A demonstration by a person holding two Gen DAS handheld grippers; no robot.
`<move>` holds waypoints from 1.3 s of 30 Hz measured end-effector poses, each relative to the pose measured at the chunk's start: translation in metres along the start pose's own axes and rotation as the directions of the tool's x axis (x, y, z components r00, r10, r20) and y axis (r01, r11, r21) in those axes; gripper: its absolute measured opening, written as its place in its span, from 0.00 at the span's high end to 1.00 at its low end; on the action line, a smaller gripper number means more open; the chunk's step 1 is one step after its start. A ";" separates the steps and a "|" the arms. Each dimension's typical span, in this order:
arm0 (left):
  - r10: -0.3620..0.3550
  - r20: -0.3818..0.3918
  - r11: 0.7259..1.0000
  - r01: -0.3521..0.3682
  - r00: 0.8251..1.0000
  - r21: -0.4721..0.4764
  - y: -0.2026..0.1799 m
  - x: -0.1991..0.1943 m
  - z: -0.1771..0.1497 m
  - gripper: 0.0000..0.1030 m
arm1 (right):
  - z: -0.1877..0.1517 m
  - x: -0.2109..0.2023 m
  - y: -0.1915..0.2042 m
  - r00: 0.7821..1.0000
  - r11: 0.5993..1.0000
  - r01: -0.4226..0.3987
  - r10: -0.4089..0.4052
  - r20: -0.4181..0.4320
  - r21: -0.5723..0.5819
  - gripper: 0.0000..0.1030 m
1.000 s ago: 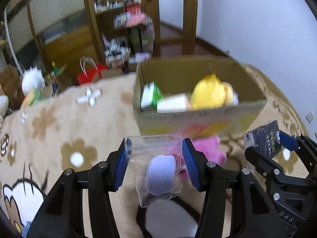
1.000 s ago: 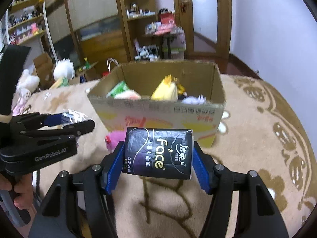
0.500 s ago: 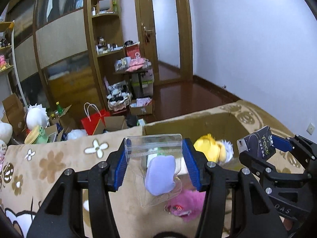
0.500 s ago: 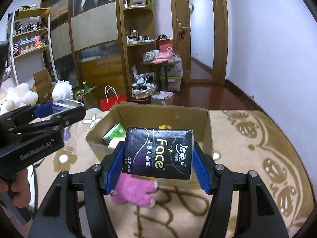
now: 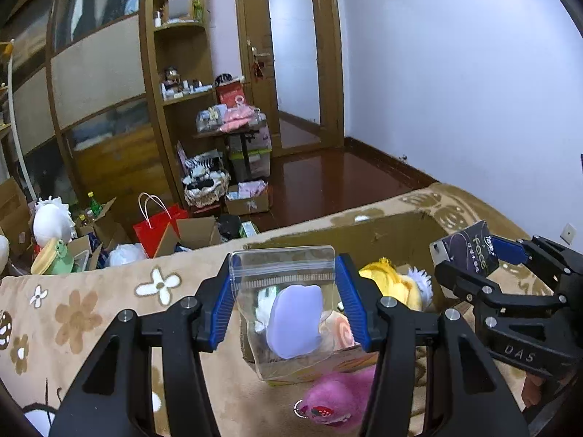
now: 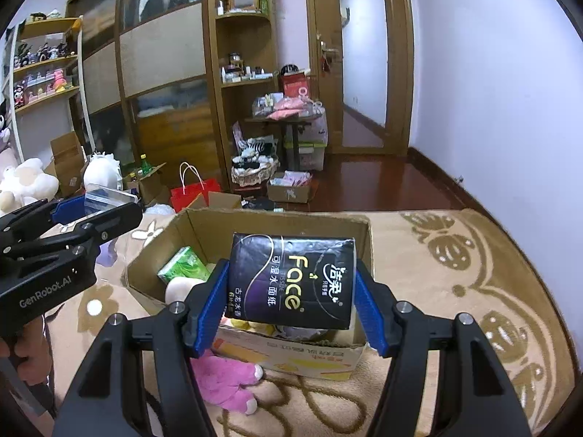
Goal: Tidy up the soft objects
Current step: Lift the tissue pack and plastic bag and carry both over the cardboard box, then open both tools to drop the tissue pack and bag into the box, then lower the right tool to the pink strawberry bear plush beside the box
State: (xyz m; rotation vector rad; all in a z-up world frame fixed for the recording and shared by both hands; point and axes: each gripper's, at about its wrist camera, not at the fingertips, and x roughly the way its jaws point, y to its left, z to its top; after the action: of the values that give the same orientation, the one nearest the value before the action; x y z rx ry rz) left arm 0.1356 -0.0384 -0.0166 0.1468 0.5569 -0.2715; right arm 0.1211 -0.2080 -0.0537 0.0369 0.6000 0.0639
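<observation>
Right now your left gripper (image 5: 288, 298) is squeezing a clear zip bag (image 5: 288, 309) between its blue fingers (image 5: 220, 300). A soft purple thing (image 5: 293, 322) sits inside the bag. The bag hangs in the air over the near edge of the cardboard box (image 6: 255, 225).

Your right gripper (image 6: 291, 302) is squeezing a black pack of tissues (image 6: 291, 280) with the word "Face" on it. The blue fingers (image 6: 209, 309) press on both short sides of the pack. The pack is up in the air too, in front of the box's open top as that camera sees it.

The box stands on a tan blanket (image 6: 455, 273) with brown flower and butterfly shapes. Inside the box you can see a green pack (image 6: 184, 266), a yellow plush toy (image 5: 386, 280) and a round pink and white toy (image 5: 337, 329). A fluffy pink plush toy (image 6: 226, 378) lies on the blanket, just beside the front wall of the box.

Your two grippers are side by side, near each other but not touching. From the left camera, the right gripper shows at the right edge with the tissue pack. From the right camera, the left gripper shows at the left edge with the top of the bag sticking out.

Past the blanket there is a red paper bag (image 5: 160, 225) on the floor, a tall wooden shelf (image 5: 178, 83) and a wooden door (image 5: 291, 58).
</observation>
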 end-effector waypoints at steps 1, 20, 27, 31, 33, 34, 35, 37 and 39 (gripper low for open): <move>-0.002 -0.005 1.000 0.002 1.000 -0.002 0.000 0.003 -0.001 0.50 | -0.001 0.004 -0.002 1.000 1.000 -0.005 0.005 -0.007 0.005 0.34; -0.001 -0.085 1.000 -0.001 0.996 -0.031 0.005 0.035 -0.013 0.42 | -0.012 0.043 -0.025 0.997 0.996 -0.039 0.043 -0.061 0.074 0.32; 0.020 -0.085 0.999 -0.022 0.996 -0.027 0.014 0.021 -0.012 0.26 | -0.011 0.039 -0.025 0.997 0.995 -0.049 0.055 -0.063 0.083 0.16; 0.030 -0.079 0.999 -0.032 0.996 -0.024 0.020 0.007 -0.012 0.13 | -0.008 0.030 -0.022 0.997 0.995 -0.051 0.056 -0.058 0.088 0.08; 0.029 -0.076 0.999 -0.030 0.997 -0.013 0.023 -0.001 -0.011 0.12 | -0.007 0.025 -0.019 0.997 0.994 -0.054 0.059 -0.050 0.095 0.01; 0.033 -0.074 0.999 -0.034 0.997 -0.012 0.024 -0.005 -0.011 0.11 | -0.007 0.021 -0.018 0.997 0.994 -0.057 0.061 -0.044 0.098 0.00; 0.045 -0.071 0.999 -0.047 0.996 -0.015 0.026 -0.010 -0.012 0.09 | -0.007 0.017 -0.016 0.997 0.994 -0.059 0.063 -0.039 0.097 0.00; 0.054 -0.066 0.998 -0.056 0.996 -0.022 0.030 -0.020 -0.013 0.05 | -0.007 0.010 -0.011 0.997 0.994 -0.068 0.071 -0.035 0.083 0.00; 0.058 -0.063 0.998 -0.060 0.996 -0.032 0.034 -0.032 -0.015 0.05 | -0.007 0.003 -0.007 0.997 0.996 -0.060 0.062 -0.037 0.063 0.00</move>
State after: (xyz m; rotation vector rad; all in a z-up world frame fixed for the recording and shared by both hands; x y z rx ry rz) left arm 0.1120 0.0035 -0.0096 0.1393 0.6173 -0.2009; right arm 0.1198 -0.2143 -0.0620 0.1143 0.6395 0.1057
